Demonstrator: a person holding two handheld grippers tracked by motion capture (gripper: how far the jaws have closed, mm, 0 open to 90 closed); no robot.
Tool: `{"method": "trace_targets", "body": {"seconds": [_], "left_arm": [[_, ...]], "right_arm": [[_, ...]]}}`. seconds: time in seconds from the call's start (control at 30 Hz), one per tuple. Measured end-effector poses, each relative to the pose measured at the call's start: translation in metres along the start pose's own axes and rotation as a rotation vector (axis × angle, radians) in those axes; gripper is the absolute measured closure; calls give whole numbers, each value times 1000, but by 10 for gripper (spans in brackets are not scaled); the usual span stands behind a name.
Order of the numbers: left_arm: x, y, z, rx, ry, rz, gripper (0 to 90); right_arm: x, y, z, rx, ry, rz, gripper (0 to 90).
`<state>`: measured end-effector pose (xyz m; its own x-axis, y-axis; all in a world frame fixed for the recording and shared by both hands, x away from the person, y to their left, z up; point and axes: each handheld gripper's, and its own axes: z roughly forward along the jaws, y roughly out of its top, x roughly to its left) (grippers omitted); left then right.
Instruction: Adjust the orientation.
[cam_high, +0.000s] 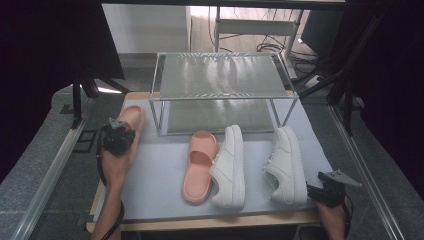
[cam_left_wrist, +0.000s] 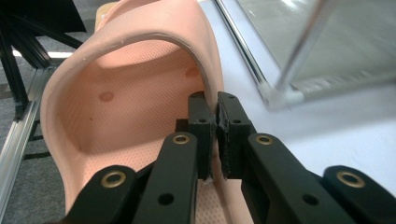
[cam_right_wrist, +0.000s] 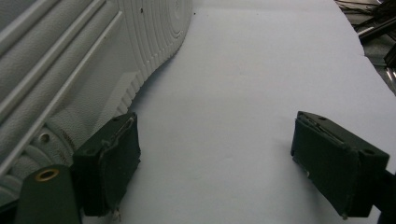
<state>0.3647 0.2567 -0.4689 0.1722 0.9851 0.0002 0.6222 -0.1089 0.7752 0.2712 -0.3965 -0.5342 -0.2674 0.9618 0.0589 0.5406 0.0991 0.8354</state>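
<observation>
Pink slipper (cam_left_wrist: 140, 70) is pinched at its strap edge by the left hand-held gripper (cam_left_wrist: 215, 140), at the left side of the tabletop (cam_high: 160, 180), beside a metal rack (cam_high: 220, 75). Right hand-held gripper (cam_right_wrist: 215, 163) stands released just beside a white sneaker (cam_right_wrist: 70, 60).

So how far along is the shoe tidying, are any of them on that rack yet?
None yet: both shelves of the metal rack look bare. In hand: the left hand-held gripper is shut on the strap edge of one pink slide sandal, at the mat's left edge. Left to do: the other pink slide and two white sneakers lie on the mat; the right hand-held gripper waits open beside one sneaker.
</observation>
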Motion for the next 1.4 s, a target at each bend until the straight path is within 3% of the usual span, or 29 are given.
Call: {"method": "trace_targets", "body": {"seconds": [0.17,0.4,0.53,0.8,1.03,1.2,1.4], "left_arm": [[-7,-13,-17,-7,-15,11,854],[-24,-35,-44,7,-40,73,854],[-33,-47,-58,2,-55,81,854],[-65,-64,-78,-33,-126,109,854],[-94,-60,-71,-58,-167,134,854],[-111,-49,-54,-59,-186,149,853],[-127,-33,-27,-62,-170,162,853]], "right_arm": [[0,0,0,0,0,0,158],[0,0,0,0,0,3,158],[0,0,0,0,0,4,158],[0,0,0,-1,-1,4,158],[0,0,0,-1,-1,4,158],[0,0,0,-1,-1,5,158],[0,0,0,-1,-1,5,158]]}}
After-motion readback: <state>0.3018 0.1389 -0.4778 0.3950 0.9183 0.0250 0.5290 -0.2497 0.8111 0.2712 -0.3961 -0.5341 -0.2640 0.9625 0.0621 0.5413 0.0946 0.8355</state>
